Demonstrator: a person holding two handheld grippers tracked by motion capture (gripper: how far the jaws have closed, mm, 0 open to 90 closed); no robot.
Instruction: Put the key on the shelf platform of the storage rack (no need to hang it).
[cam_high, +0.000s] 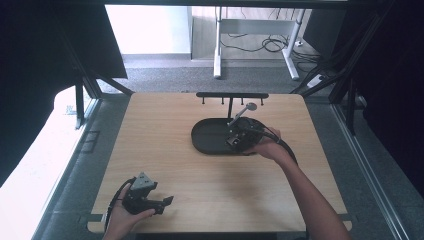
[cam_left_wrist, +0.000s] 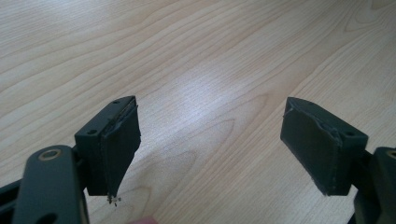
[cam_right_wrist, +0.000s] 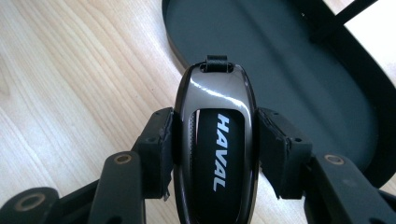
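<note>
Right claw (cam_right_wrist: 215, 140) pinches a key fob (cam_right_wrist: 215, 154) above the empty black tray (cam_right_wrist: 280, 56); left claw (cam_left_wrist: 210, 140) spread.

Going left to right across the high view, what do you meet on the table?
Left tool → black tray → right tool, gripping a car key; the key itself reads clearly in the right gripper view.

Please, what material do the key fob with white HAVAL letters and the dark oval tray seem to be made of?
The dark key fob with white HAVAL letters: probably glossy plastic or lacquered metal, given its bright reflections. The dark oval tray: matte, likely painted metal or plastic; it shows no glare.
</note>
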